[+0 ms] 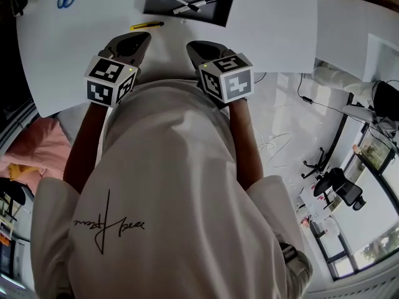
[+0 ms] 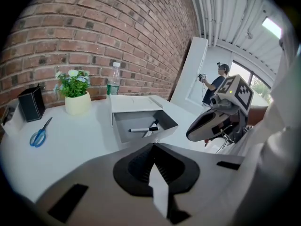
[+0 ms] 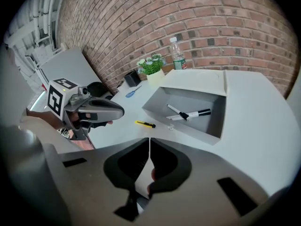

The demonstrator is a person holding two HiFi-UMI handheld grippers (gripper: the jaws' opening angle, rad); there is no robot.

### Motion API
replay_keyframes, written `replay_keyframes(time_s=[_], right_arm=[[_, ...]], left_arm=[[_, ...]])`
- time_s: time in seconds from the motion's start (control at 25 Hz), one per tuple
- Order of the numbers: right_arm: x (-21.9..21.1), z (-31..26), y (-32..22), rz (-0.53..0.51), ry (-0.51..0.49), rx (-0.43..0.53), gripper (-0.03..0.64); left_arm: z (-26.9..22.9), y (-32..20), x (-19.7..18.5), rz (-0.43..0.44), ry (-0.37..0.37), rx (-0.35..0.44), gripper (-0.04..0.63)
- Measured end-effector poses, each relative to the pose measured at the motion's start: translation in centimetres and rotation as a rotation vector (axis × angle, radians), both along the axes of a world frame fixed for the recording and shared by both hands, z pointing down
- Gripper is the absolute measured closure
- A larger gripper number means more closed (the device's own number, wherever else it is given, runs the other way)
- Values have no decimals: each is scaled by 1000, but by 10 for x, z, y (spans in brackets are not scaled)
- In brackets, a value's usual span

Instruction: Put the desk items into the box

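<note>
Box [image 1: 156,5] and loose desk items, with both grippers drawn back near the body. Left gripper [image 2: 153,146]: its jaws are pressed together with nothing between them. Right gripper [image 3: 149,140]: likewise closed and empty. Both hang over the near edge of the surface [image 1: 62,55], side by side and touching none of the items. This reads as a waiting pose between picks rather than a reach.

A yellow cutter [image 1: 146,25] lies just ahead of the left gripper, between it and the box. It is probably the nearest item left to load. The box stands open-topped at the middle of the surface, and two pens [image 3: 188,114] already lie crossed on its floor. Scissors [image 2: 40,135] lie flat well off to the left, apart from everything else. Behind them a plant pot [image 2: 77,102], a bottle [image 2: 114,81] and a black holder [image 2: 32,103] stand along the brick wall.
</note>
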State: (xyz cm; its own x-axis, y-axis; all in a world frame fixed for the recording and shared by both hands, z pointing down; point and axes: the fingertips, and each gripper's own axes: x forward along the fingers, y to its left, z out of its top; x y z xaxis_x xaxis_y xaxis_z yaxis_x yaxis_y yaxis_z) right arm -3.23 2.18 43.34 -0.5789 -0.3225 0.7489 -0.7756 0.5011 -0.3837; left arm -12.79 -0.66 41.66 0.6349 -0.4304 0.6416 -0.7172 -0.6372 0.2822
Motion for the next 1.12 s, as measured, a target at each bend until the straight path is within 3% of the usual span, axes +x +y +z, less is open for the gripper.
replay_keyframes(time_s=[0.2,0.4,0.68,0.88,1.12], right_arm=[[14,-9,-6,-22,-45,7,584],[20,-16,-7,-97,-83,16,584],[33,-25,-14,-198,-94,72,584],[45,-27,-22,-227,-103,79,584],[53,-27,-27,-246,-109,64,584]], left_arm=[[7,-6,6,63,-76,74,589],[16,-7,12,172,-215,173,589],[35,-10,14,290,-387,242,589],[51,-16,14,390,-485,255,588],[72,-15,12,460,-519,203,522]])
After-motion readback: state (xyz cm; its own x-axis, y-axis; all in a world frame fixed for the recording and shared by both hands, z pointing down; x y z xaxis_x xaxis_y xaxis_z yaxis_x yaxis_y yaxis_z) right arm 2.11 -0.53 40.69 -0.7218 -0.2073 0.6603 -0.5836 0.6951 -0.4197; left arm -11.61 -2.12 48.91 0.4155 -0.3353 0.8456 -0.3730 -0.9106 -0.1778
